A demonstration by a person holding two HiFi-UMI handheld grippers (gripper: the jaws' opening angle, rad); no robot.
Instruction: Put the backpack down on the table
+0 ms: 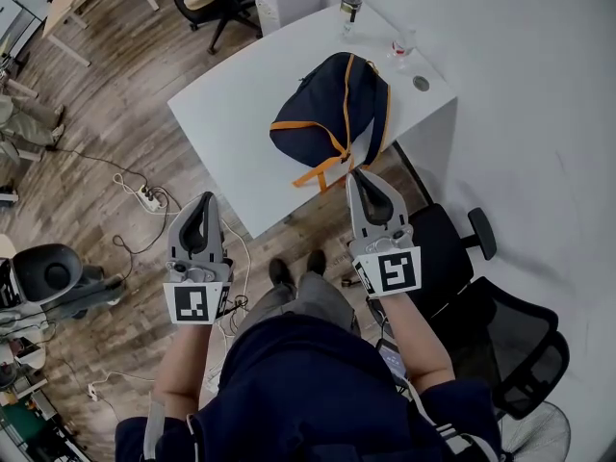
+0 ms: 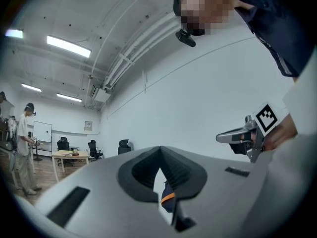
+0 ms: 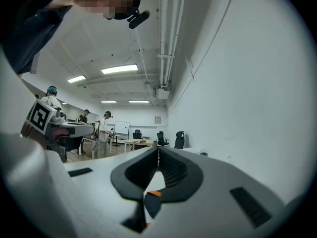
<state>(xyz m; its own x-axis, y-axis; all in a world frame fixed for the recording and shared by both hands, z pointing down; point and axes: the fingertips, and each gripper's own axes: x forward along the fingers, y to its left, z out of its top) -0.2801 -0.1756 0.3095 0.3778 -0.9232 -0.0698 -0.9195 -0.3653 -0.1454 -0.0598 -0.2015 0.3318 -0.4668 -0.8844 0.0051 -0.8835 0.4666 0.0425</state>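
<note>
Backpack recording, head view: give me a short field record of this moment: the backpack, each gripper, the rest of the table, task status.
backpack: navy with orange trim, lying on the white table
left gripper: shut, empty, short of the table's near edge
right gripper: shut, empty, beside the backpack's orange strap, not holding it
also on table: bottle at the far corner
task status: backpack is down

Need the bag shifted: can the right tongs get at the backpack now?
Probably yes: the right tongs hang just short of the backpack, nothing between; they are shut and must open first.
</note>
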